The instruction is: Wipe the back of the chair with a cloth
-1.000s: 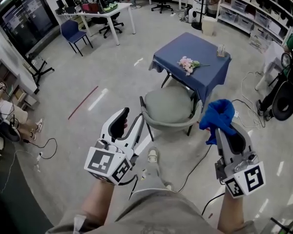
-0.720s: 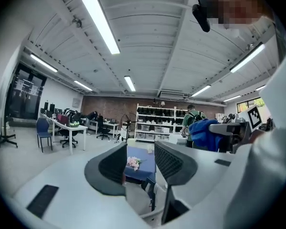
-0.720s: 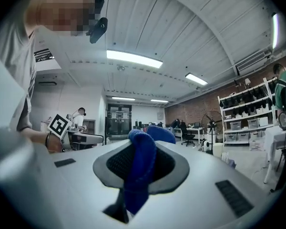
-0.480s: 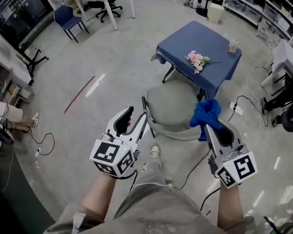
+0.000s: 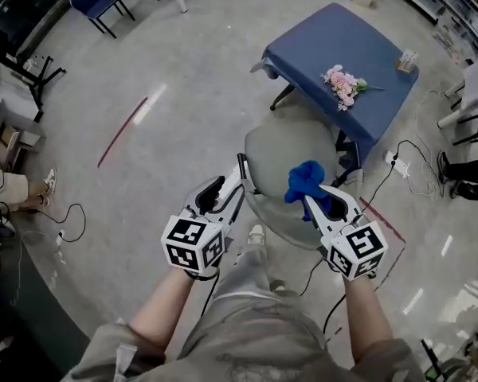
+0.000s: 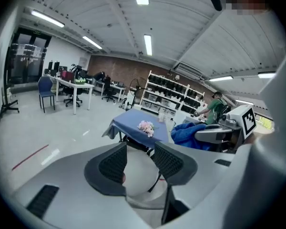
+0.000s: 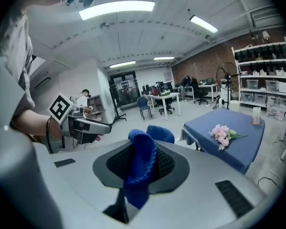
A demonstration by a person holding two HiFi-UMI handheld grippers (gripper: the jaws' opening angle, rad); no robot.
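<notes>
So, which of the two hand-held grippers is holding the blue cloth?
The right hand-held gripper: its jaws are shut on the blue cloth. The left hand-held gripper has its jaws apart and grips nothing.

It was a large lab or workshop hall, with a bare concrete floor (image 5: 183, 78) trailing loose cables (image 5: 418, 153), strip lights (image 6: 148, 44) on a ribbed ceiling and a brick back wall (image 6: 117, 65). Open shelving racks (image 6: 174, 97) held bins, and equipment crowded white desks (image 6: 74, 83) beside a blue chair (image 6: 46, 88).
</notes>
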